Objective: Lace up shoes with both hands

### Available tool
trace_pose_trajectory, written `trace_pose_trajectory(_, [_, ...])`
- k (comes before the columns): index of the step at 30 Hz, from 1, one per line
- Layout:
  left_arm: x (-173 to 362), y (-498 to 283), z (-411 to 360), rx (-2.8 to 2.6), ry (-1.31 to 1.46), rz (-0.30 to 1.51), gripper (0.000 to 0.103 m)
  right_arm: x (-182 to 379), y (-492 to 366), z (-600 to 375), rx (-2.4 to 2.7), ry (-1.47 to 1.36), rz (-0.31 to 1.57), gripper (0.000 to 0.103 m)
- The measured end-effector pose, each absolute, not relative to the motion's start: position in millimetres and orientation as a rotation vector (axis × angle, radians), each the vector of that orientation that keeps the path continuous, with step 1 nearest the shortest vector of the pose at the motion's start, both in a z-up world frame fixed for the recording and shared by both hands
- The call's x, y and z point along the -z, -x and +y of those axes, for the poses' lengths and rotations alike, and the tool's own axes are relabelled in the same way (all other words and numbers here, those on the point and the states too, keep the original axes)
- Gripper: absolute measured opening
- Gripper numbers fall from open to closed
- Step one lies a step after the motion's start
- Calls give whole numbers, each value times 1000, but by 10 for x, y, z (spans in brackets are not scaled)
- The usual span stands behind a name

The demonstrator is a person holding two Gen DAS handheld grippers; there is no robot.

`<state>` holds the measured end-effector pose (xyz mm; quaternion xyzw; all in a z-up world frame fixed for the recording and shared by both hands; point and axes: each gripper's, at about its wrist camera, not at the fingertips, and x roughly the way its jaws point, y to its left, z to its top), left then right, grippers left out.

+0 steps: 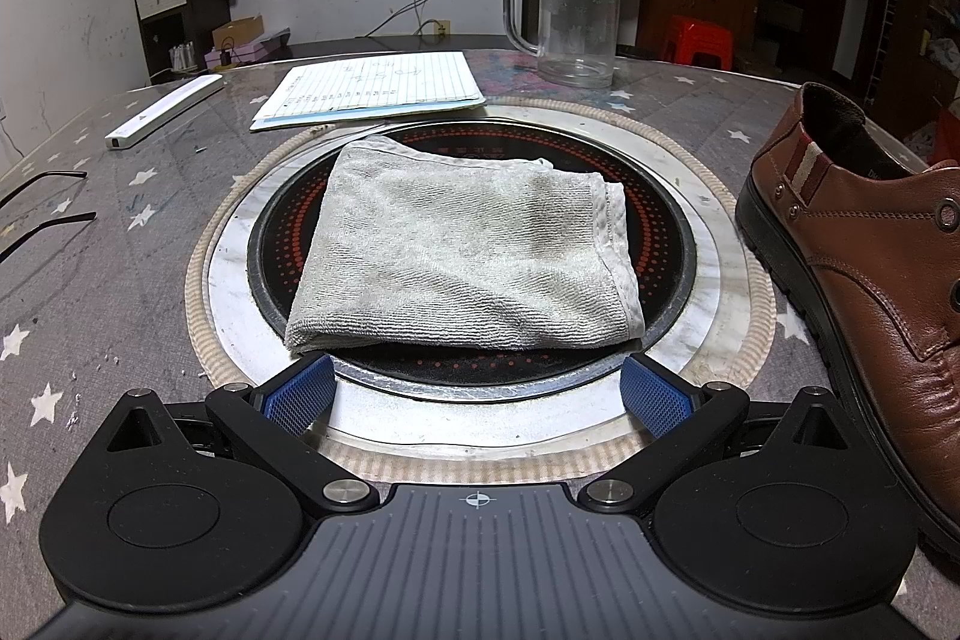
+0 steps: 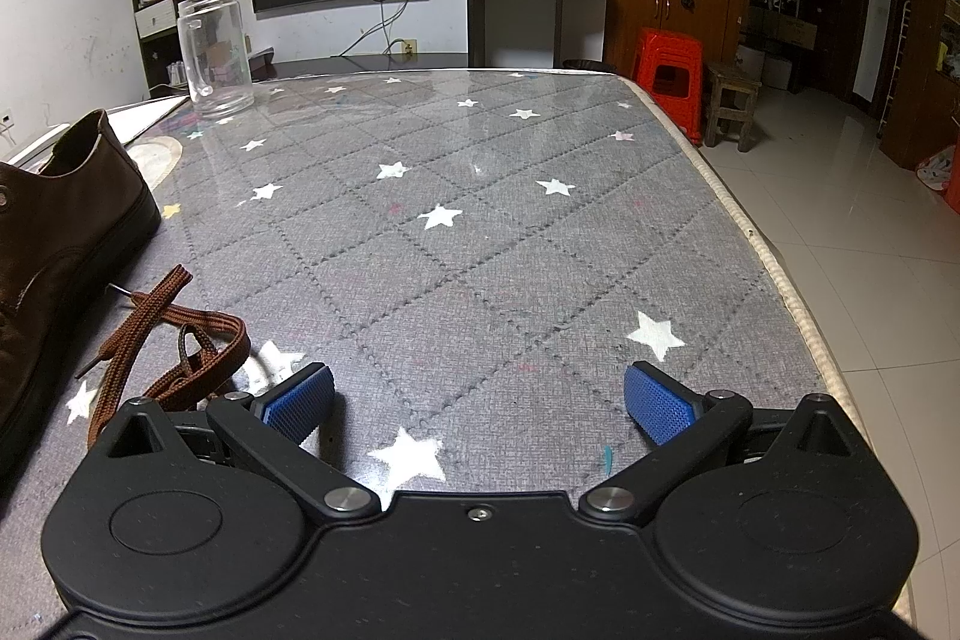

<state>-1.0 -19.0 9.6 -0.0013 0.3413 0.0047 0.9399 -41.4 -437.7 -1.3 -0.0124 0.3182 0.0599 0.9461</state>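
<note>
The lacing is not yet begun: both the left hand-held gripper [image 1: 477, 388] and the right hand-held gripper [image 2: 480, 403] are released and empty, the brown leather shoe [image 1: 870, 292] stands unlaced on the desk [image 2: 480, 232], and the flat brown shoelace [image 2: 174, 340] beside it must be picked up next.

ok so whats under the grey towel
The grey towel lies on a round black cooktop with red dots, set into the table. The cooktop's middle is covered, so nothing there can be seen.

Each tool, left tool [image 1: 477, 391] and right tool [image 2: 480, 403], is matte black with two round housings, silver pivot screws, ribbed blue pads [image 1: 300, 394] at 10 and 2 o'clock, the left bearing a white crosshair mark.
</note>
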Motion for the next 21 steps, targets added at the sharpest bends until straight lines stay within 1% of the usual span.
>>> trace_pose_trajectory(21, [-94, 7, -189, -10, 3, 697, 103, 12, 417, -4393, -122, 26, 648, 103])
